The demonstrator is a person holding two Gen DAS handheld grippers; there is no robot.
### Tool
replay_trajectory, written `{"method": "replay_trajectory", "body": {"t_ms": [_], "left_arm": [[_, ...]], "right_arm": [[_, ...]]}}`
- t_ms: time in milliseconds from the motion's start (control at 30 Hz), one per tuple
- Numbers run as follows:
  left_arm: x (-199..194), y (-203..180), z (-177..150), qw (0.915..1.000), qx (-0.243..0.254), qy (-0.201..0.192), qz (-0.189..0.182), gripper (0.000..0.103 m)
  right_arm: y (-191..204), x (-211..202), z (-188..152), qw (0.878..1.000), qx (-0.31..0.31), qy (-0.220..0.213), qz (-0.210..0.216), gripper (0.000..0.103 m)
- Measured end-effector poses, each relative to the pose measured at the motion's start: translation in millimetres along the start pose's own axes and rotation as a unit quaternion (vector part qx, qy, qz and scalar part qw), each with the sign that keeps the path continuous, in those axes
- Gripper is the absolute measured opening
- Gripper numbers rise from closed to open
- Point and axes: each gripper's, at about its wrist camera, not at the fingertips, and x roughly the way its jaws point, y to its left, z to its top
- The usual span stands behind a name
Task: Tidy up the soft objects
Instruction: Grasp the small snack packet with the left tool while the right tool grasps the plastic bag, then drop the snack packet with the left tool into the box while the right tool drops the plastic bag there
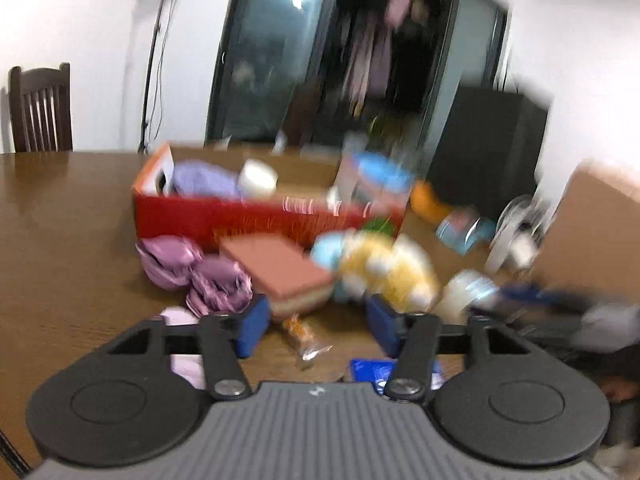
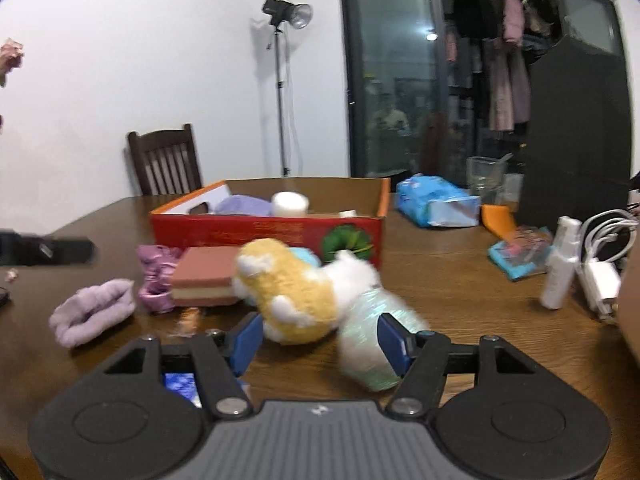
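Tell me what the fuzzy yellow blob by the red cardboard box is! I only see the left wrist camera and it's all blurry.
Observer: The right wrist view shows a yellow-and-white plush animal lying on the wooden table.
Operator: Anything soft I can't see well?
Observer: Yes, a lilac fuzzy cloth lies left of the pink layered sponge.
Operator: What's blurry far right?
Observer: A white plastic bottle standing upright beside a white charger.

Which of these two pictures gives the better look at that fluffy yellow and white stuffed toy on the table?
The right wrist view: the stuffed toy is fairly sharp there, lying in front of the red box. The left wrist view shows it too, but badly smeared by motion blur.
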Motion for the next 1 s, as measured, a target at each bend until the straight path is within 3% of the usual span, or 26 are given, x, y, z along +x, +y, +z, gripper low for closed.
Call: {"method": "replay_trajectory", "body": {"t_ms": [67, 167, 200, 233, 300, 367, 467, 733, 867, 1000], "left_arm": [[35, -9, -1, 0.9986, 0.017, 0.041, 0.030, 0.047], [64, -6, -8, 0.9958, 0.004, 0.075, 0.054, 0.046], [69, -5, -8, 0.9957, 0.004, 0.077, 0.053, 0.043], [70, -7, -9, 0.9956, 0.009, 0.072, 0.059, 0.033], [69, -6, -10, 0.9956, 0.008, 0.068, 0.064, 0.028], [62, -4, -14, 0.9958, 0.005, 0.065, 0.064, 0.023], [54, -4, -13, 0.9959, -0.003, 0.071, 0.056, 0.018], [-7, -18, -13, 0.9992, 0.011, 0.029, 0.023, 0.017], [-25, -19, 18, 0.9998, 0.017, -0.013, -0.004, 0.017], [9, -13, 87, 0.9976, 0.035, -0.028, -0.052, 0.017]], "right_arm": [[-8, 5, 1, 1.000, -0.002, 0.001, -0.013, 0.063], [-19, 18, 0, 1.000, 0.010, 0.015, -0.010, 0.063], [-22, 22, -1, 1.000, 0.013, 0.019, -0.008, 0.063], [-25, 30, -2, 0.999, 0.018, 0.027, -0.005, 0.063], [-27, 44, -5, 0.999, 0.024, 0.040, -0.005, 0.062], [-27, 54, -7, 0.999, 0.024, 0.048, 0.002, 0.045], [-28, 56, -7, 0.998, 0.029, 0.049, 0.014, 0.039], [-35, 16, -7, 0.998, 0.047, 0.018, 0.026, 0.037], [-43, -3, 10, 0.996, 0.064, -0.018, 0.055, 0.037], [-51, 20, 59, 0.993, 0.048, -0.037, 0.105, 0.037]]}}
